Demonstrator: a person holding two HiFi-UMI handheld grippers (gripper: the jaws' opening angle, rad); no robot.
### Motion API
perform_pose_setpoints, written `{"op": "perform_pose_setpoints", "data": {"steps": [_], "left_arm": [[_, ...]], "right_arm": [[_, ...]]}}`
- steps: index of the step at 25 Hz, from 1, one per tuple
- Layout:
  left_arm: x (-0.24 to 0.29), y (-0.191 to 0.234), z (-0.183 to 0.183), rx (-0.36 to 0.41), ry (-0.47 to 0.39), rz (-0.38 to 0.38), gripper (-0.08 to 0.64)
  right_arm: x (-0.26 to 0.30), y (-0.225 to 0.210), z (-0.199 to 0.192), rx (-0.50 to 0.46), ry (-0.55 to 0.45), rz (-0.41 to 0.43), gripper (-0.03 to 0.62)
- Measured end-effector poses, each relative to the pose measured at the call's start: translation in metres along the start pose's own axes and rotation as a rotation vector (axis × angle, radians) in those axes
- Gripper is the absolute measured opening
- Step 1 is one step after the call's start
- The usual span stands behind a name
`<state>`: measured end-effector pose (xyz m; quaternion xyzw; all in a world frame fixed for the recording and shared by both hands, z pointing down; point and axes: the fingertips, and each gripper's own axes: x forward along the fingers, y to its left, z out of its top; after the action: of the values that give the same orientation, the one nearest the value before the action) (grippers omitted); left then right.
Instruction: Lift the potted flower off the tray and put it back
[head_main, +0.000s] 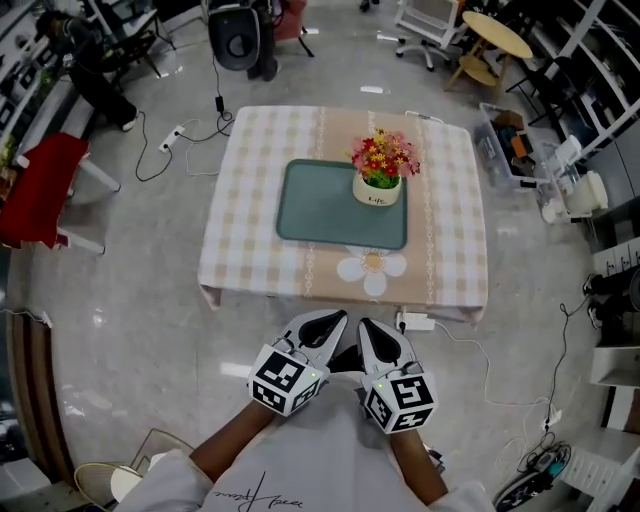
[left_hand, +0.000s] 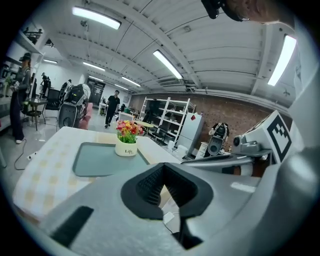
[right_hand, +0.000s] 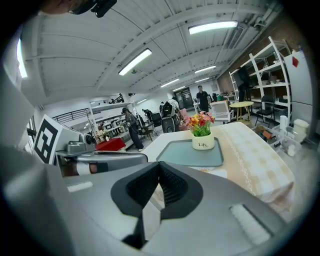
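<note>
A potted flower (head_main: 378, 172), red and yellow blooms in a white pot, stands upright in the far right corner of a grey-green tray (head_main: 320, 205) on a checked tablecloth. The left gripper view shows the potted flower (left_hand: 127, 138) on the tray (left_hand: 100, 158); the right gripper view shows the potted flower (right_hand: 202, 131) on the tray (right_hand: 187, 152) too. My left gripper (head_main: 331, 320) and right gripper (head_main: 371, 328) are side by side, well short of the table's near edge, both shut and empty.
The table (head_main: 250, 250) stands on a glossy floor with cables and a power adapter (head_main: 415, 322) at its near edge. Round it are a red chair (head_main: 45, 185), a black office chair (head_main: 240, 35), a round wooden table (head_main: 495, 40) and shelving. People stand in the background (left_hand: 113, 106).
</note>
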<state>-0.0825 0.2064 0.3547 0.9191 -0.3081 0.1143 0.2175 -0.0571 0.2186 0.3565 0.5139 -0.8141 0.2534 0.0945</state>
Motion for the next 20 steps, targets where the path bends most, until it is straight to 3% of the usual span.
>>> {"op": "perform_pose_setpoints", "data": {"steps": [4,9,20], "left_arm": [[0.002,0.002,0.003,-0.009,-0.004,-0.006,-0.003],[0.004,0.006,0.010,-0.084,-0.031,-0.052,-0.003],[0.048,0.037,0.035,-0.066,-0.017,-0.015,-0.003]], "right_arm": [[0.001,-0.002,0.002,0.018,0.005,-0.013,0.008],[0.006,-0.006,0.010,0.045,-0.003,-0.009,0.008],[0.039,-0.044,0.038,0.055,-0.021,0.025,0.032]]}}
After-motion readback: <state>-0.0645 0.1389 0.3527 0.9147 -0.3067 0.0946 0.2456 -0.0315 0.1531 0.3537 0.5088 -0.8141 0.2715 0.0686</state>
